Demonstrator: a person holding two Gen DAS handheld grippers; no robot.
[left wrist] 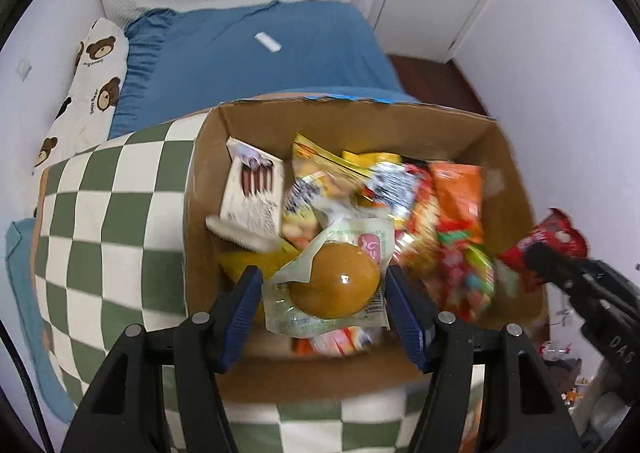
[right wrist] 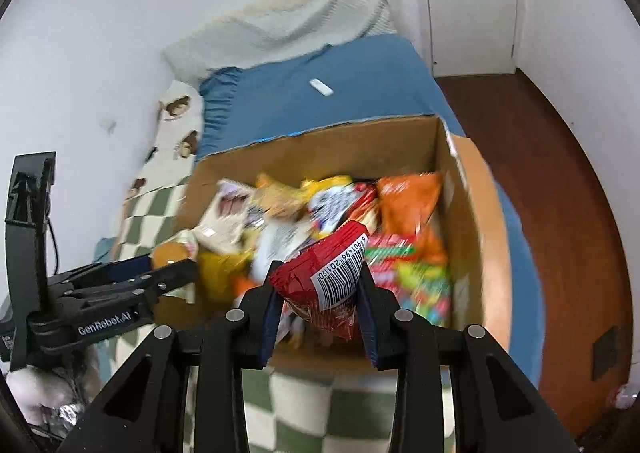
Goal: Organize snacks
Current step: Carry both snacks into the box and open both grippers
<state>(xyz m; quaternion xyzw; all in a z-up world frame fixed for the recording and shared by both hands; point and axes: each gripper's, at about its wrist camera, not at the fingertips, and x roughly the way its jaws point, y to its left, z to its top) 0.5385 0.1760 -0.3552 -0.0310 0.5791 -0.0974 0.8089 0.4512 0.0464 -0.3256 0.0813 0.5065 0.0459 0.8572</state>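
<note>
We found the left gripper (left wrist: 322,289) pinching a bun packet (left wrist: 334,285); the right gripper (right wrist: 320,289) pinched a red packet (right wrist: 320,273) upright, its barcode visible only from the right wrist.

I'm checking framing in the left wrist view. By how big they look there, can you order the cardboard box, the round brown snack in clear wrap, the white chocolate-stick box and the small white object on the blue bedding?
1. cardboard box
2. round brown snack, enlarged by nearness to the camera
3. white chocolate-stick box, close to the snack's wrapper in size, so unsure
4. small white object

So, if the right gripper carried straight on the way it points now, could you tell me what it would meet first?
The right gripper, shut on the red snack packet, points down into the cardboard box. It would probably meet the colourful candy bag first, though depth is unclear.
</note>
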